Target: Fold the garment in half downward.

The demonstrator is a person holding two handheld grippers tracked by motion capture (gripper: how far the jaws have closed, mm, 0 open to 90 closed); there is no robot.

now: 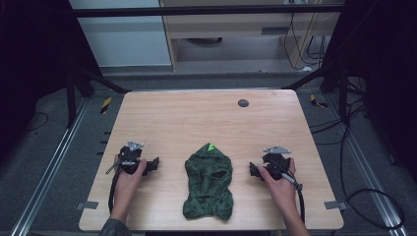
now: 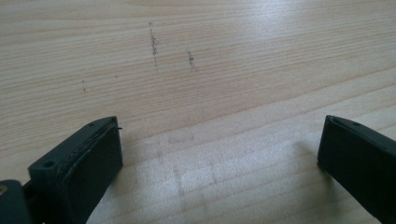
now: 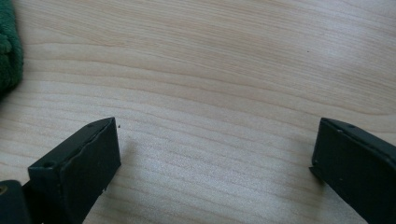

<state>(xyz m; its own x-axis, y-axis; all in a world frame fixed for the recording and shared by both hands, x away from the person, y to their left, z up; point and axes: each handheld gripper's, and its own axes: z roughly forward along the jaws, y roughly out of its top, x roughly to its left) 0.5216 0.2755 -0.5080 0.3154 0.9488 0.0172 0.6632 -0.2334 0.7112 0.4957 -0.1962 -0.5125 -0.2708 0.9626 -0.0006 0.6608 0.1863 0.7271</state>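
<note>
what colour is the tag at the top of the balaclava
Bright green tag on the dark green balaclava; clearest in the high view.

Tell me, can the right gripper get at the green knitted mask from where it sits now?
Probably yes. The right gripper rests on the table just beside the green mask, jaws wide open, with bare wood between them. The right gripper view shows the mask's edge close by.

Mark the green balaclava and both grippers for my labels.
green balaclava point(image 1: 208, 183): high view, middle of the face part.
left gripper point(image 1: 155, 163): high view, jaw tips.
right gripper point(image 1: 252, 170): high view, jaw tips.
</note>
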